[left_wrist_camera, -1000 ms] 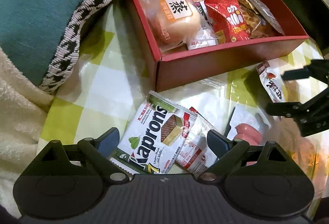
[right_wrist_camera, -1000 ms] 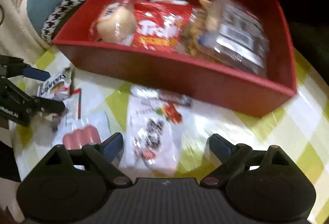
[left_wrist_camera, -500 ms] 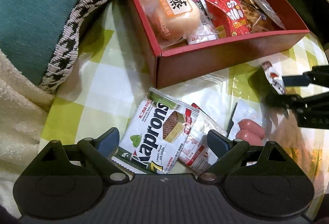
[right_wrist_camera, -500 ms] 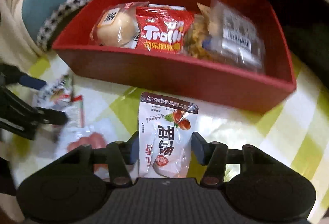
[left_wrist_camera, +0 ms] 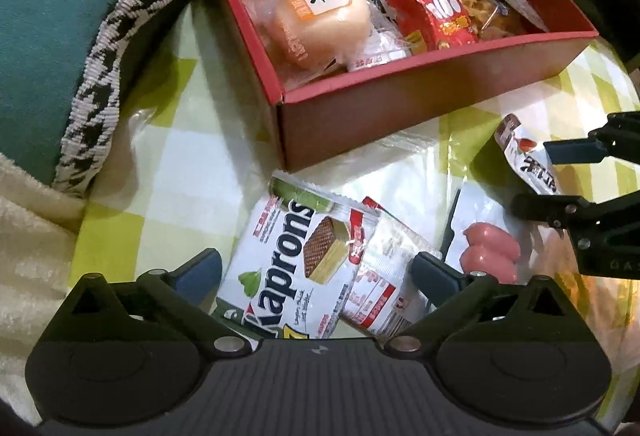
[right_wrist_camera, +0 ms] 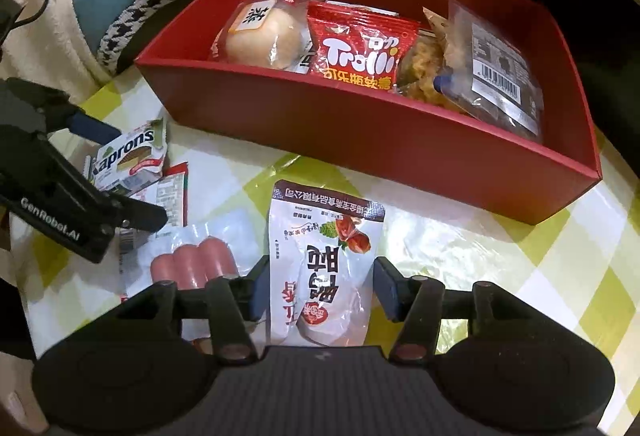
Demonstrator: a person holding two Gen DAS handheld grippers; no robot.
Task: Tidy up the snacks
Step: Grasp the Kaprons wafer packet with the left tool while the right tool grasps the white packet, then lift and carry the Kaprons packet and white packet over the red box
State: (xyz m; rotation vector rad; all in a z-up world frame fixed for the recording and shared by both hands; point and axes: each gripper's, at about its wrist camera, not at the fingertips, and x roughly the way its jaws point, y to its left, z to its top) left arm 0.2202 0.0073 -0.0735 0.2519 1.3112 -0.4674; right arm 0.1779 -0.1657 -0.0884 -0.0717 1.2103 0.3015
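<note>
Right tool [right_wrist_camera: 318, 292] is clamped on the white pouch [right_wrist_camera: 324, 260], pads on both side edges, pouch's top end pointing toward the box [right_wrist_camera: 360, 140]. The grip sits low on the pouch, so most of the bag hangs fwd of the pads. Risk: slick film slides out or the pouch folds as it's lifted over the wall. If carried too low, its leading edge likely catches the box's near wall and peels out of the grip.

Left tool [left_wrist_camera: 316, 270] has its fingers spread apart, empty, hovering above the Kaprons pack [left_wrist_camera: 288, 256]. The small red-white sachet [left_wrist_camera: 380, 276] lies just beside it, partly under the pack's edge. Closing here could pinch both, or only a crinkled corner, then drop it mid-carry.

Sausage pack [right_wrist_camera: 192, 260] lies on the desk [right_wrist_camera: 520, 256] just left of the right tool, w/ the left tool's tip near it; the tools work close together, so they could bump.

Farther out, the box already holds a bun [right_wrist_camera: 262, 34], Trolli bag [right_wrist_camera: 360, 52] and dark barcode bag [right_wrist_camera: 496, 76] leaning upright. The front-right strip looks free; dropping the pouch onto the leaning bags could tip them or leave it perched on top.
</note>
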